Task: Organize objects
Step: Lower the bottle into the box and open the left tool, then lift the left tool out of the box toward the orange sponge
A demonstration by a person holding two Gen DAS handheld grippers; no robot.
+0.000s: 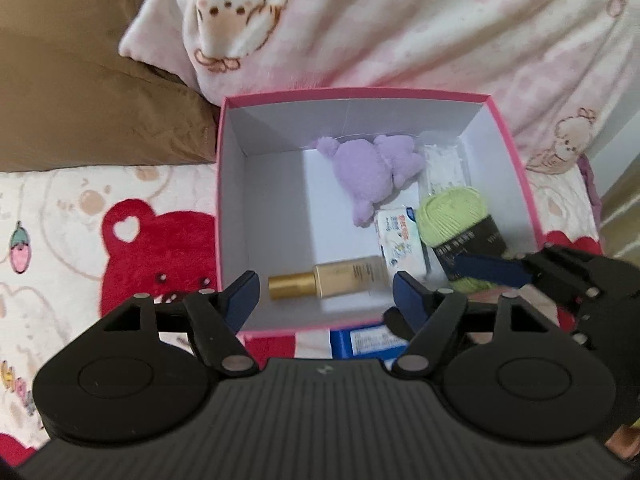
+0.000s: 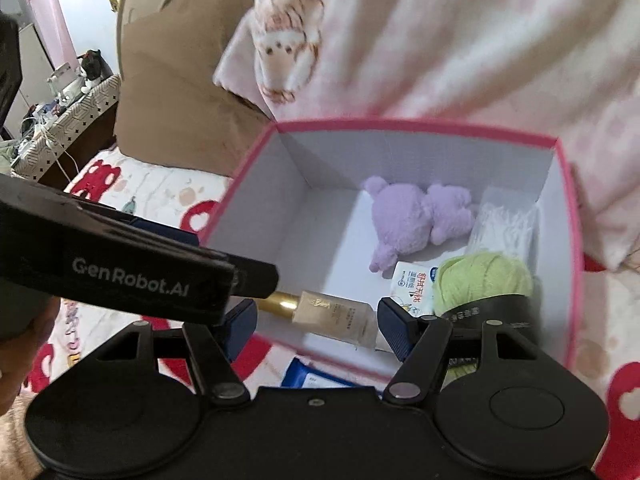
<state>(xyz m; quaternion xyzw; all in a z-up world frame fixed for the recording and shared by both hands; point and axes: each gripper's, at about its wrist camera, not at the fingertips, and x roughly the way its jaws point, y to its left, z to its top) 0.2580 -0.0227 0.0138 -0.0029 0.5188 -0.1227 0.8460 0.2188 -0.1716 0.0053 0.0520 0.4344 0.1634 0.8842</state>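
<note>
Left wrist view: one pink-rimmed cardboard box holding five objects.
Inside: fuzzy purple plush, green yarn ball, tissue pack, gold-capped bottle, white packet; left gripper and right gripper both spread, empty.

Soft, even indoor light fills both views — the pink box casts a shadow across its white floor. Fisheye bending curves the edges, the blanket looks smeared, and glare glints off the bottle's gold cap.
</note>
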